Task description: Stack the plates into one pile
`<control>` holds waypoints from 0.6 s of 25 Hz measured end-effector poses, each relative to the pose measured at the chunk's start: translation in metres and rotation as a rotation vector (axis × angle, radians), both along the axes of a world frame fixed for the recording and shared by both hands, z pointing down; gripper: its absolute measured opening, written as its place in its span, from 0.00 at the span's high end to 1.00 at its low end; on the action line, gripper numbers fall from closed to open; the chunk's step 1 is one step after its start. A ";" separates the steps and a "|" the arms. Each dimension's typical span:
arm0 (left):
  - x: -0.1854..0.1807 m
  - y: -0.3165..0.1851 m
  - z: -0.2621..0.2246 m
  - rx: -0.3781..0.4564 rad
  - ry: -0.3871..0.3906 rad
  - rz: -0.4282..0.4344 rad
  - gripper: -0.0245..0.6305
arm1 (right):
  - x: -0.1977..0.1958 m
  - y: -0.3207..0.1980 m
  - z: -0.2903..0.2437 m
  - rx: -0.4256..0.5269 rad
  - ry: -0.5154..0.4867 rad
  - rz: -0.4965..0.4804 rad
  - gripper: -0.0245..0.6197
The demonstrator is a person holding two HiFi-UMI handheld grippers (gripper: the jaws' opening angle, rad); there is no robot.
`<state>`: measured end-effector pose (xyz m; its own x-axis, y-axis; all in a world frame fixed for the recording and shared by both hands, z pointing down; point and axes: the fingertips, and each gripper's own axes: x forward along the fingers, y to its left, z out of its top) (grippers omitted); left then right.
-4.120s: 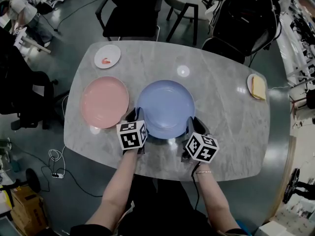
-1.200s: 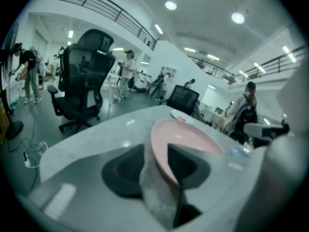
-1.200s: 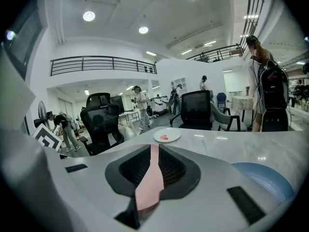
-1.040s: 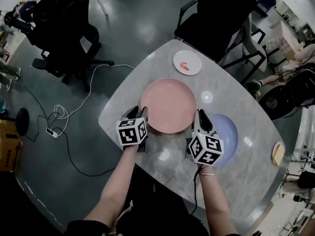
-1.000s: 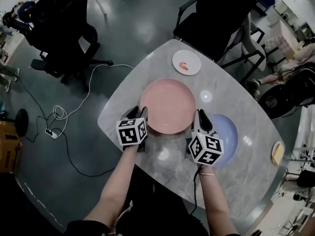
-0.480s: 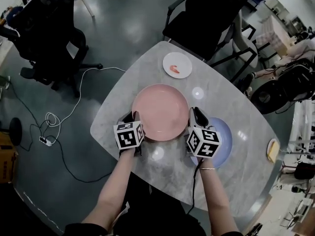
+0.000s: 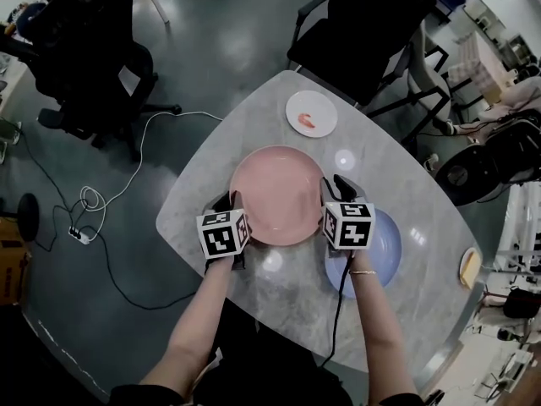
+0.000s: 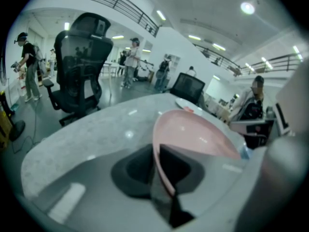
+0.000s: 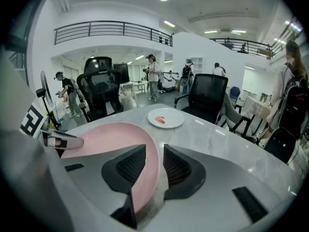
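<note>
A pink plate (image 7: 277,194) lies on the grey marble table (image 7: 296,294). My left gripper (image 7: 230,201) is shut on its left rim, and in the left gripper view the rim (image 8: 161,151) is pinched between the pads of that gripper (image 8: 157,168). My right gripper (image 7: 336,189) is at the plate's right rim. Its jaws are opening, with the pink rim (image 9: 147,173) standing between the pads of this gripper (image 9: 153,166). A blue plate (image 7: 385,244) lies just right of the pink one, partly hidden by my right gripper and forearm.
A small white plate (image 7: 311,113) with a red bit on it sits at the table's far edge, also in the right gripper view (image 9: 165,118). Another small plate (image 7: 467,267) lies at the far right edge. Black office chairs (image 7: 363,24) stand around the table.
The grippers have left the blue plate and gone to the pink one. The left jaws have shut on its left rim. The right gripper has come up to its right rim.
</note>
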<state>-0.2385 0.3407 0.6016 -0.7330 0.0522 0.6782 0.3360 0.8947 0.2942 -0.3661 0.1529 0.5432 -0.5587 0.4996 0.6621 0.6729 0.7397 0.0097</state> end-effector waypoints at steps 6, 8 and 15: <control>-0.001 0.001 0.001 -0.005 0.000 -0.010 0.89 | -0.010 0.006 0.026 0.125 0.055 -0.069 0.80; -0.002 0.001 0.000 -0.007 -0.001 -0.014 0.89 | -0.012 0.006 0.034 0.156 0.085 -0.083 0.81; -0.002 0.004 0.000 -0.010 0.001 -0.020 0.89 | -0.011 0.011 0.048 0.204 0.108 -0.101 0.91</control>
